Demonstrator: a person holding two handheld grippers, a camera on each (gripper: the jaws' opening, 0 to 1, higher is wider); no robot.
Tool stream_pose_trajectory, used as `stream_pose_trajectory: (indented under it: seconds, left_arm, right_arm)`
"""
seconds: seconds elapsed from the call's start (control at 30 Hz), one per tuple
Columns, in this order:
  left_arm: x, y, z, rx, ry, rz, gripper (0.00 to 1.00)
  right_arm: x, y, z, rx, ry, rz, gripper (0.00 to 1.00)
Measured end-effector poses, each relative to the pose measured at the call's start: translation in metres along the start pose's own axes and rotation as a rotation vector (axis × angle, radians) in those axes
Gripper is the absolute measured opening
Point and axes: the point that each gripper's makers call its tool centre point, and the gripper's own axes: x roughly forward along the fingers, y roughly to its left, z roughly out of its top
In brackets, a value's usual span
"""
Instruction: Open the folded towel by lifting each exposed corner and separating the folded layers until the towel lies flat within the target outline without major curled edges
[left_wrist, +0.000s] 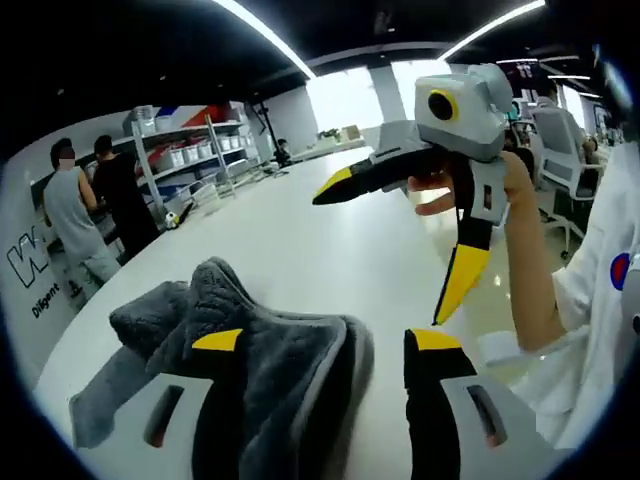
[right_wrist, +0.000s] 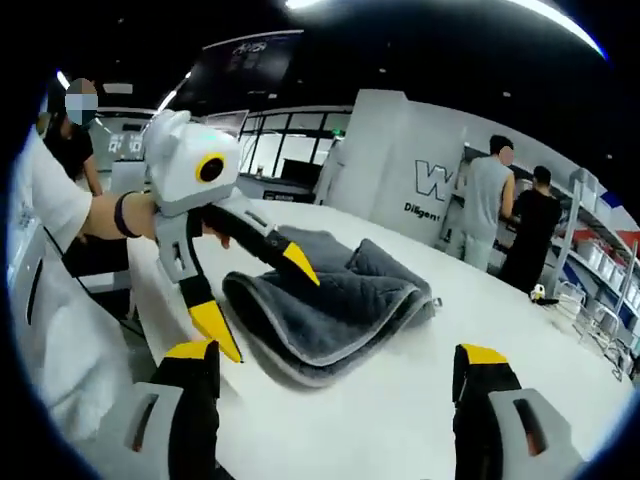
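- A long white bench (left_wrist: 330, 235) runs away into the room; its top is glossy and catches the ceiling light.
- Two people (left_wrist: 95, 215) stand side by side at the far wall, backs turned, one in a grey sleeveless top, the other in black; they show in the right gripper view as well (right_wrist: 505, 215).
- Beside them a metal shelf rack (left_wrist: 195, 150) carries pale bins.
- The white wall (right_wrist: 405, 165) bears large dark lettering, partly cut off.
- Long strip lights (left_wrist: 265, 35) cross the dark ceiling.
- Office chairs (left_wrist: 555, 140) stand beyond the bench's right side.
- A bright window (left_wrist: 345, 100) glows at the far end.
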Motion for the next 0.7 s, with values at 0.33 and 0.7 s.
stream_pose_trajectory:
  seconds: [0.33,0.7]
  left_arm:
    - [0.002,0.008,0.000,0.110,0.129,0.115,0.45]
    - [0.022,-0.006,-0.005,0.223,0.225,0.152,0.21]
  right_arm:
    - [-0.004,-0.015,-0.019,0.055,0.061,-0.052,0.99]
    - [-0.009,-0.013,-0.020,0.069,0.047,-0.036,0.99]
